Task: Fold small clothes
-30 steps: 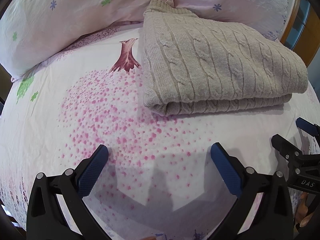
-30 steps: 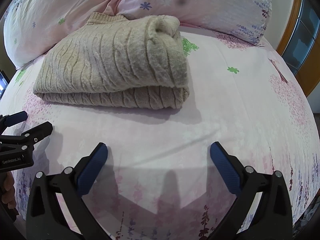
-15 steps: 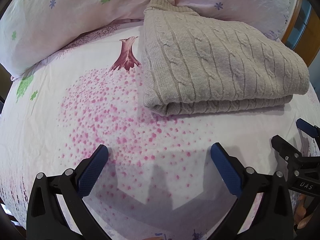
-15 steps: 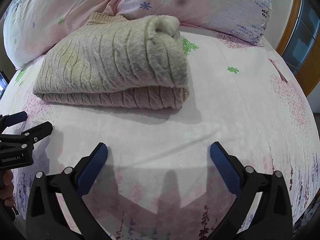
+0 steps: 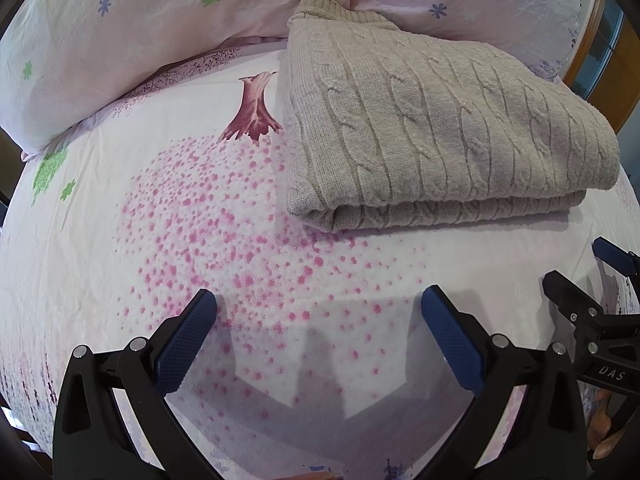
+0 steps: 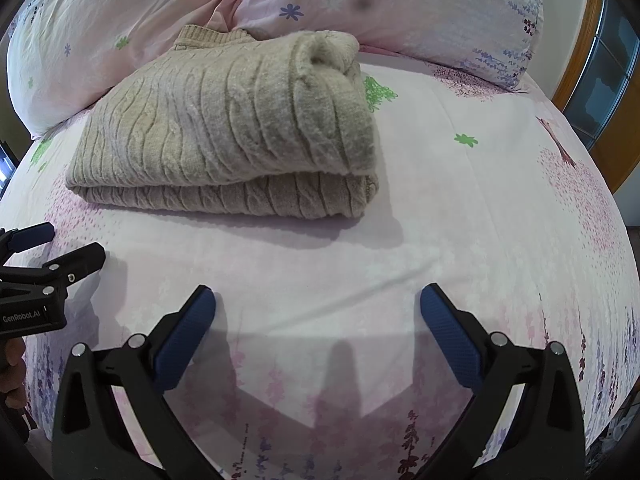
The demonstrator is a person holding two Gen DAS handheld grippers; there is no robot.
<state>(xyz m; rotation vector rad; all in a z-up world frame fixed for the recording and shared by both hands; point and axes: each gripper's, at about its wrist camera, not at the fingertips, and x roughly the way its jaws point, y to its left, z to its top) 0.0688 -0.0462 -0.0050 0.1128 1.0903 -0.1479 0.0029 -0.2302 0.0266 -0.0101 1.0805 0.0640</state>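
Note:
A beige cable-knit sweater (image 5: pixel 436 128) lies folded into a thick rectangle on the bed, its collar toward the pillows. It also shows in the right wrist view (image 6: pixel 240 128). My left gripper (image 5: pixel 318 308) is open and empty, held over the sheet in front of the sweater's left corner. My right gripper (image 6: pixel 318 306) is open and empty, in front of the sweater's right end. Each gripper shows at the edge of the other's view: the right one (image 5: pixel 588 276) and the left one (image 6: pixel 60 246).
The bed sheet (image 5: pixel 192 216) is white-pink with a printed tree and pink dots. Two pink floral pillows (image 5: pixel 132 36) (image 6: pixel 400 4) lie behind the sweater. A wooden door frame (image 6: pixel 584 40) stands at the far right.
Both grippers have stayed open and nearly still. The left wrist view has shifted very slightly, so the sweater sits a touch lower in it.

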